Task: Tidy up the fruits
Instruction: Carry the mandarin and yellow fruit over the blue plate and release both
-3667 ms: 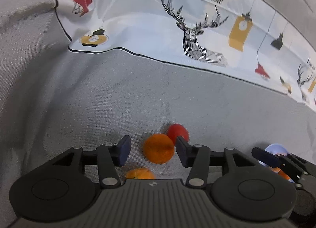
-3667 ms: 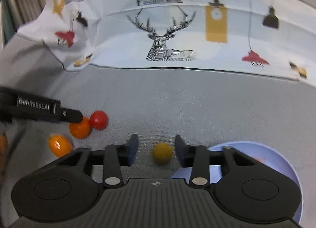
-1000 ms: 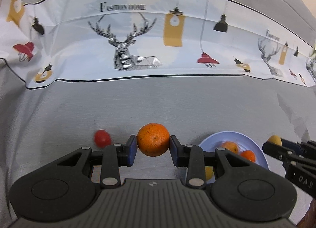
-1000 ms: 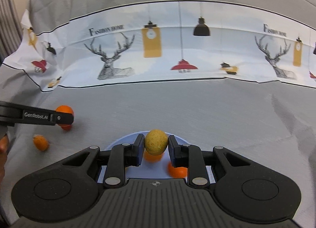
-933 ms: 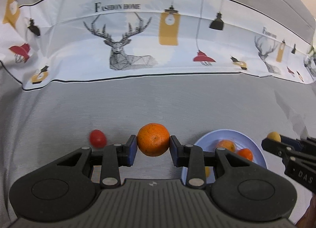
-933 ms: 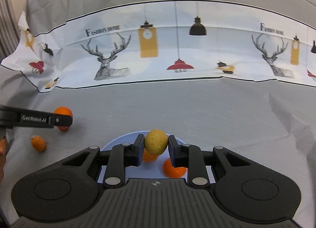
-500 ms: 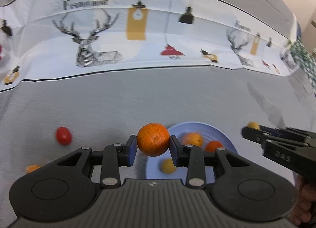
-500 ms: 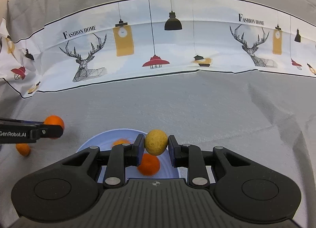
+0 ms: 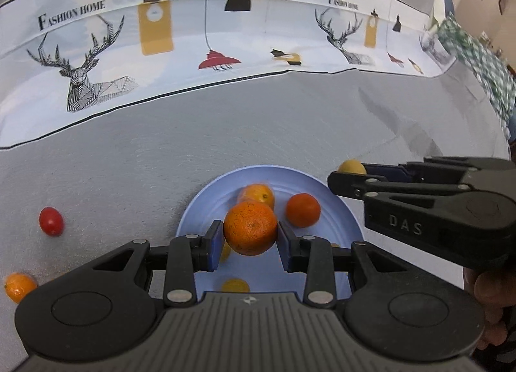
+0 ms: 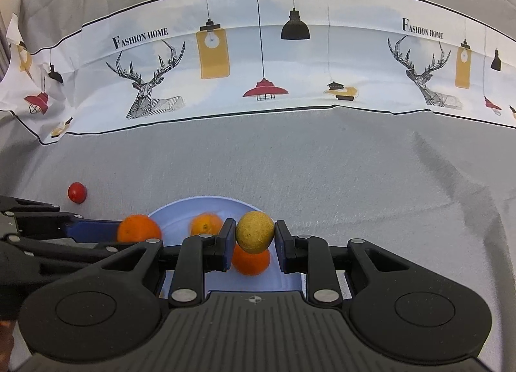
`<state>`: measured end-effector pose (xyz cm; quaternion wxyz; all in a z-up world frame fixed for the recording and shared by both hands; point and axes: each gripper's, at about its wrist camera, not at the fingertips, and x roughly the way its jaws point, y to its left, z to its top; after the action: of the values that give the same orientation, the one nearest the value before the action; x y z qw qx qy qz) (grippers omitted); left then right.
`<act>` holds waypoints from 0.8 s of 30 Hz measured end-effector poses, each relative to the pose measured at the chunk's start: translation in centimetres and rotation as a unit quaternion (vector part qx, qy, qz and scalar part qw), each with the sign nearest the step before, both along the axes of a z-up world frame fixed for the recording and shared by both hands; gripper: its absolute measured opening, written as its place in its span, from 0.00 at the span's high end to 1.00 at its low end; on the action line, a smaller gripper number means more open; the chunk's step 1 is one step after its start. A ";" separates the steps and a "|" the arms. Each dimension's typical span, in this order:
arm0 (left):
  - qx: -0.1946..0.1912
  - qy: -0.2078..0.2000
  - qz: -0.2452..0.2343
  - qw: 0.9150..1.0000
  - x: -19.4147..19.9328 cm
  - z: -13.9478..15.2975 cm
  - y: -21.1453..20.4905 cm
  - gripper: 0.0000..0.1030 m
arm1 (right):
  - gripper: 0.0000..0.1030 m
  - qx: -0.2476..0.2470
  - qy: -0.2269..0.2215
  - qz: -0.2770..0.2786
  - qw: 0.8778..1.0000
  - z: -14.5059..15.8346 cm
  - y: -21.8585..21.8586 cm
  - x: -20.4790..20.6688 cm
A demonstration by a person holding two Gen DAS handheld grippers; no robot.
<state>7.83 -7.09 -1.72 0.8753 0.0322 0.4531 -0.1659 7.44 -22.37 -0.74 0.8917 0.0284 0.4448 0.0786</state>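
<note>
My left gripper (image 9: 251,236) is shut on an orange (image 9: 250,227) and holds it above the light blue plate (image 9: 206,198). My right gripper (image 10: 254,236) is shut on a small yellow fruit (image 10: 255,232) over the plate's right part (image 10: 180,207). The plate holds several small orange and yellow fruits (image 9: 303,210). The right gripper also shows in the left wrist view (image 9: 346,172) at the plate's right rim. The left gripper with its orange (image 10: 138,228) shows at the left of the right wrist view.
A red cherry tomato (image 9: 51,221) and a small orange fruit (image 9: 17,286) lie on the grey cloth left of the plate. A white printed cloth with deer and lamps (image 9: 206,33) runs along the back. A green checked cloth (image 9: 483,65) lies far right.
Both grippers have moved right and over the plate with their fruits still held. The plate has come nearer and more central in both views.
</note>
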 end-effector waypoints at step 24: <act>0.020 0.000 -0.020 1.000 -0.2 -0.9 -1.3 0.62 | 0.74 -0.007 0.018 0.013 1.000 -1.4 0.5 0.0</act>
<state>7.67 -8.43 -2.57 0.8708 0.0589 0.4560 -0.1741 7.42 -21.90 -2.13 0.8825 0.0183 0.4619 0.0864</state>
